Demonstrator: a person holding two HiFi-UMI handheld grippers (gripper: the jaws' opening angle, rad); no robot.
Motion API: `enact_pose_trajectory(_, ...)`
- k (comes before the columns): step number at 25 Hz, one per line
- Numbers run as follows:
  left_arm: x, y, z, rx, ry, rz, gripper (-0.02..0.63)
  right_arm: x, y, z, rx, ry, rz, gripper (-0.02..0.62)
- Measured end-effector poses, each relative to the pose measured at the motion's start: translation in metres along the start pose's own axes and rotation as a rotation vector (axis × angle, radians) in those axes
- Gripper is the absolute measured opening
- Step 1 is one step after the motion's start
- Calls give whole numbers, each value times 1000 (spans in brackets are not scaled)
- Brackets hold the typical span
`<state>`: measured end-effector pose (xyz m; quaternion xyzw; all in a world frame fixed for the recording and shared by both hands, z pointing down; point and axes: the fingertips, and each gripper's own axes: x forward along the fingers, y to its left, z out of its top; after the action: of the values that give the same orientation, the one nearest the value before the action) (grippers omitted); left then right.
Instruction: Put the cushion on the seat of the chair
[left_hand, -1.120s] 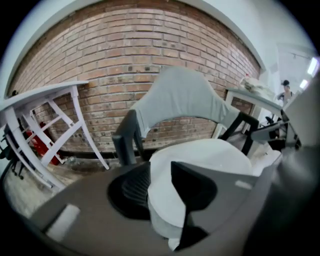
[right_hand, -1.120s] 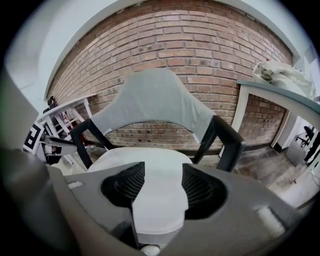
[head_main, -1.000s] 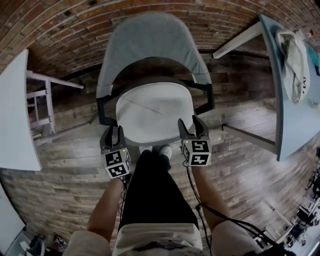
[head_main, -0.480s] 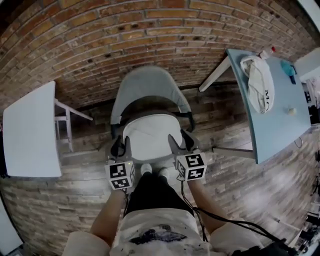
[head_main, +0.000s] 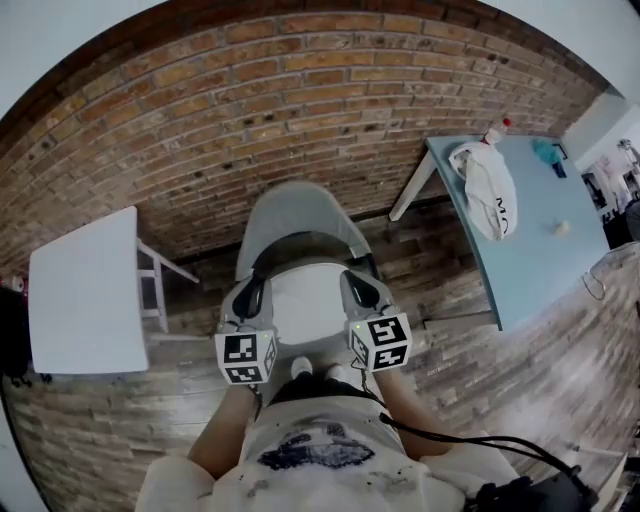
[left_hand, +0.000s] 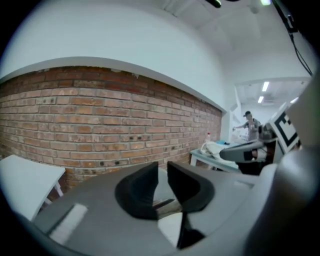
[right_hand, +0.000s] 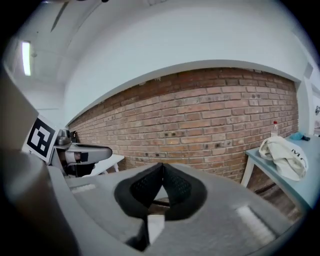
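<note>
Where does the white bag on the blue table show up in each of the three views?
Head view: upper right, the white bag lies on the blue table.
Left gripper view: small, right of centre, at mid-height.
Right gripper view: near the right edge, just below mid-height.
Shared landmark: the brick wall that the table stands against.

L claw (head_main: 248, 292) empty, jaws just been closing, small gap; R claw (head_main: 360, 288) jaws together, empty.

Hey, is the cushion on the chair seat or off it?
On the seat. The head view shows the white cushion lying flat on the chair, in front of its grey backrest, filling the seat.
</note>
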<state>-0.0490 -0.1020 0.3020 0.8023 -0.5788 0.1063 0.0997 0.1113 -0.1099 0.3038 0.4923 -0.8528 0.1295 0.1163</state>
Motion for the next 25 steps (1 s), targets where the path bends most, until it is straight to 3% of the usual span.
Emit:
enact_pose_trajectory(9,-26,-3,50,39,-81,-7,8,-27,12,56,-2,-112,24,-2)
enact_pose_trajectory(25,-25,-17,47,10,-73,-74,-9,-32,20,54,-14,-84,34,-3)
